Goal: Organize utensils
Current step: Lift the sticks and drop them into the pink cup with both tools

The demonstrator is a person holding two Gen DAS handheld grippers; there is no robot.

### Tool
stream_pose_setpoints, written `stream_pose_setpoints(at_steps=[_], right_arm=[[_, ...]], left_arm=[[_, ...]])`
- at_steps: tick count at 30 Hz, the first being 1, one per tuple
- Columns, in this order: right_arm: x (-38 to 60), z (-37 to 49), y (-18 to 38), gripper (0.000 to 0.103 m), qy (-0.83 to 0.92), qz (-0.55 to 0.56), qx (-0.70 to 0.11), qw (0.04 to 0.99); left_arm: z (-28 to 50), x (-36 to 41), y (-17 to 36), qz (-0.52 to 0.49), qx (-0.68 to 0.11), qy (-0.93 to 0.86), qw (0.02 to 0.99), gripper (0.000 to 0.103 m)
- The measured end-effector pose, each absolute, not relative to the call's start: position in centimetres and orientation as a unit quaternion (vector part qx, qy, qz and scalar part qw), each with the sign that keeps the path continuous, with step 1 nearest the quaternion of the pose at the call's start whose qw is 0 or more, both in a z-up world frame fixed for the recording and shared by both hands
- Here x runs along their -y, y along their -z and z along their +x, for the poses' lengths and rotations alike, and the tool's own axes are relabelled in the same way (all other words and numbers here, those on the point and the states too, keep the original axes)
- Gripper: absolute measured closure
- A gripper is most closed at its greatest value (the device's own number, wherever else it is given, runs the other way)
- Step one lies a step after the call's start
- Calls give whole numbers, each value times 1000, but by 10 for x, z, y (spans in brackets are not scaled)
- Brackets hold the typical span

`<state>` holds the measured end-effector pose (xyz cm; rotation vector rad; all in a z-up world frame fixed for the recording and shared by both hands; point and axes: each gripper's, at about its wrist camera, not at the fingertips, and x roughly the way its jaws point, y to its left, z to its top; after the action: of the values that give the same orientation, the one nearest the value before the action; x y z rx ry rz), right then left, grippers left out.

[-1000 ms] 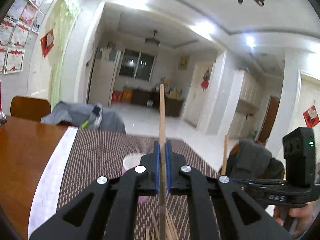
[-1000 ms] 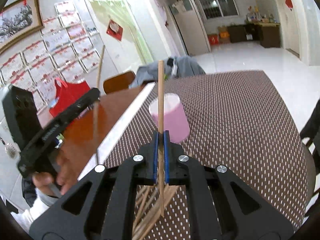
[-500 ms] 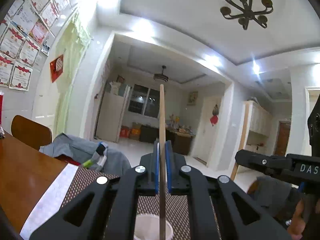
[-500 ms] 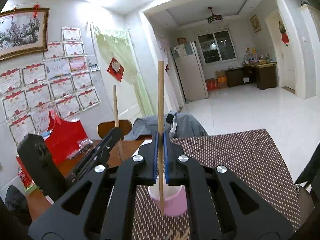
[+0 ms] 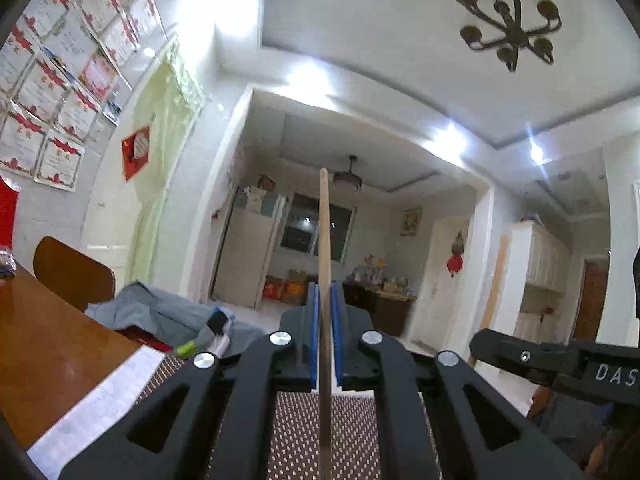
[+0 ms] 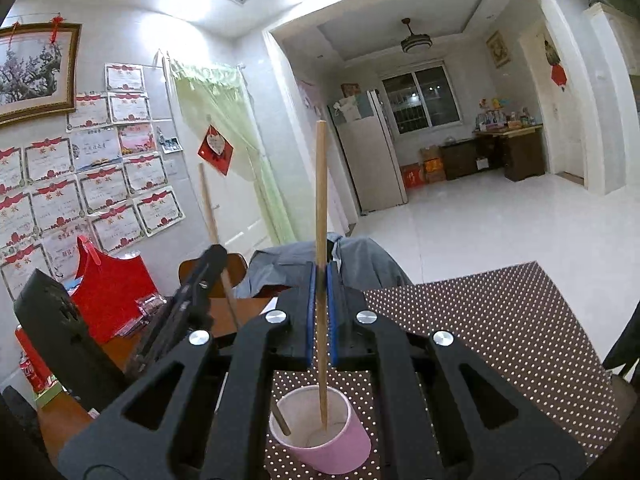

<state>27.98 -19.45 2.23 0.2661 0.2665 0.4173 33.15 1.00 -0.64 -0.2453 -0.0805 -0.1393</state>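
My right gripper [image 6: 319, 276] is shut on a wooden chopstick [image 6: 320, 200] held upright; its lower end is inside a pink paper cup [image 6: 320, 436] on the dotted mat [image 6: 500, 332]. My left gripper [image 5: 325, 296] is shut on another upright wooden chopstick [image 5: 324, 232]. In the right wrist view the left gripper [image 6: 208, 256] is to the left, and its chopstick [image 6: 218, 248] slants down with its lower end in the cup. In the left wrist view the right gripper [image 5: 480, 344] shows at the right; the cup is hidden.
A brown wooden table [image 5: 48, 356] lies under the mat [image 5: 320, 440], with a white sheet [image 5: 104, 396] along the mat's edge. A chair [image 5: 72, 272] with grey clothes [image 5: 160, 316] stands behind. A red bag [image 6: 108, 288] and a soda can [image 6: 30, 368] are on the left.
Both grippers have lifted and tilted up from the pile of chopsticks on the mat. Each now holds its chopstick upright over the pink cup, with the lower ends gone into it.
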Motion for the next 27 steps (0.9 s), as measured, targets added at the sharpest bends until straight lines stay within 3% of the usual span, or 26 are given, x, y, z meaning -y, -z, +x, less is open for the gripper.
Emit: stream_pose_setpoints(at_steps=[14, 17, 27], right_arm=[[192, 274, 12, 97, -205, 125, -182, 953], [192, 271, 13, 97, -199, 125, -189, 953], [178, 262, 16, 96, -191, 119, -220, 949]], left_arm=[[317, -3, 24, -69, -46, 115, 990, 95], [310, -9, 22, -73, -59, 115, 989, 74], [292, -15, 19, -68, -111, 107, 986, 62]])
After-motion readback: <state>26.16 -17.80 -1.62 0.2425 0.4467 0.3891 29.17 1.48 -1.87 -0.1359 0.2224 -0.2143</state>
